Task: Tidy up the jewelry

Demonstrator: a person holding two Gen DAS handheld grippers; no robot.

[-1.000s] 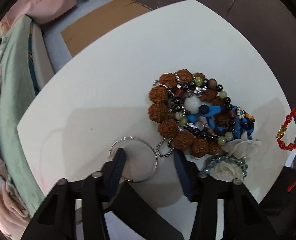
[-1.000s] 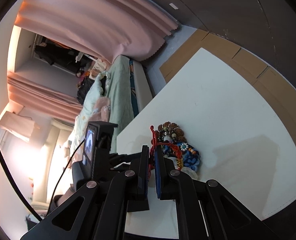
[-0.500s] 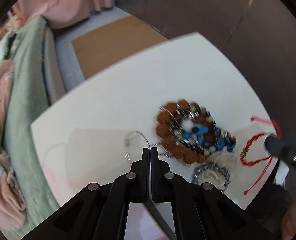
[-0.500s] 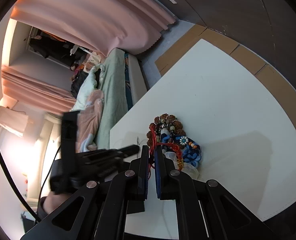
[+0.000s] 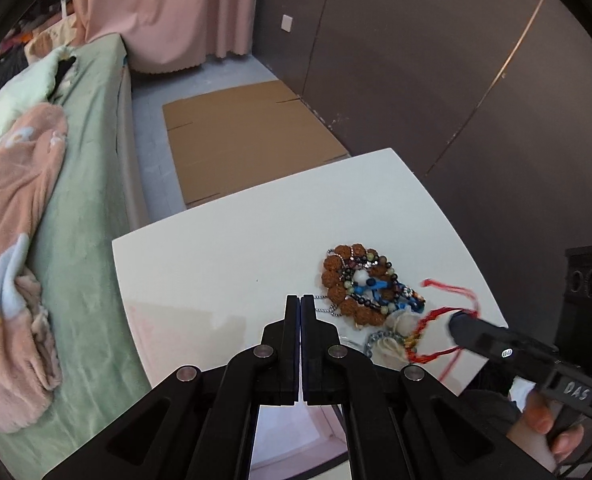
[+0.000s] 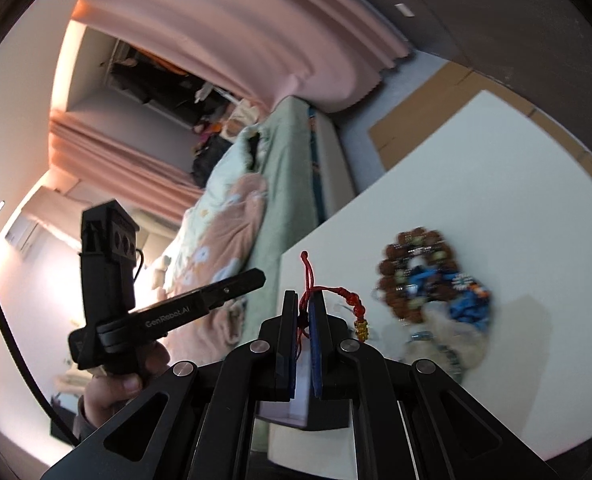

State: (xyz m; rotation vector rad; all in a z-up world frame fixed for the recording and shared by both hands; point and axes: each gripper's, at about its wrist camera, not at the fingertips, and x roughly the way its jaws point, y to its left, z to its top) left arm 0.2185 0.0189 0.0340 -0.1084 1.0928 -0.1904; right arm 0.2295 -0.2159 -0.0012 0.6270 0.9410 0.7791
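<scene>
Early in the sorting. Most of the jewelry pile [image 5: 370, 294] sits tangled near the right edge of the white table [image 5: 256, 248]: brown bead bracelet, blue beads, chain and a pale flower piece all heaped together.

Right gripper [image 6: 304, 308]: jaws pinching the red cord bracelet [image 5: 436, 334], held off the table just beside the pile.

Left gripper [image 5: 300, 300]: jaws pressed together above the table; a thin chain shows just right of the tips, but I cannot tell whether it is caught.

No sorted spot visible; nearly everything is left to separate.
</scene>
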